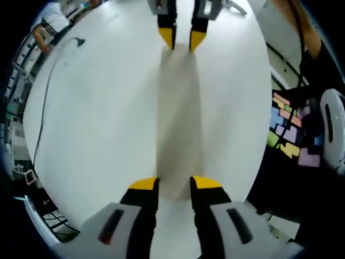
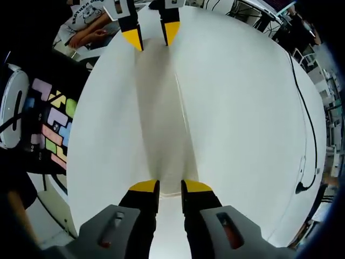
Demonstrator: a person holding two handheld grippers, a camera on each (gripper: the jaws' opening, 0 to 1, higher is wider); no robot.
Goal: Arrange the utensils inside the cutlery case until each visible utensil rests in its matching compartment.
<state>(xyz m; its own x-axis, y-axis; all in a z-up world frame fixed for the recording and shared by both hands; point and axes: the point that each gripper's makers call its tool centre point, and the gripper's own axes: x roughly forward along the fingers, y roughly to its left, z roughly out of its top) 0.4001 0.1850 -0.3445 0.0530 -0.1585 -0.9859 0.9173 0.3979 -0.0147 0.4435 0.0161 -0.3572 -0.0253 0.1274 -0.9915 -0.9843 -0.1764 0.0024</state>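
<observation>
**Two claws face each other over a white table**

The left gripper [image 1: 175, 183] and the right gripper [image 2: 170, 187] point at each other across a big white table [image 1: 97, 124]. Each one has black jaws with yellow tips. On both, the jaws stand a little way apart, with only bare table showing in the gap. Neither claw has hold of anything.

In the left gripper view, the right gripper comes in at the top, and a soft grey shadow runs between the two claws. A thin black cable [image 1: 46, 97] lies along the left side of the table. On the right, past the table edge, there is a floor mat [image 1: 288, 132] of coloured blocks, with a round white thing [image 1: 334, 116] beside it.

The right gripper view shows the same things the other way round: mat on the left, cable on the right. It also shows a person's white shirt [image 2: 86, 13] with dark letters at the top left, too small and bent to read.

I cannot tell where the cutlery case or the utensils are, or which way they point.
</observation>
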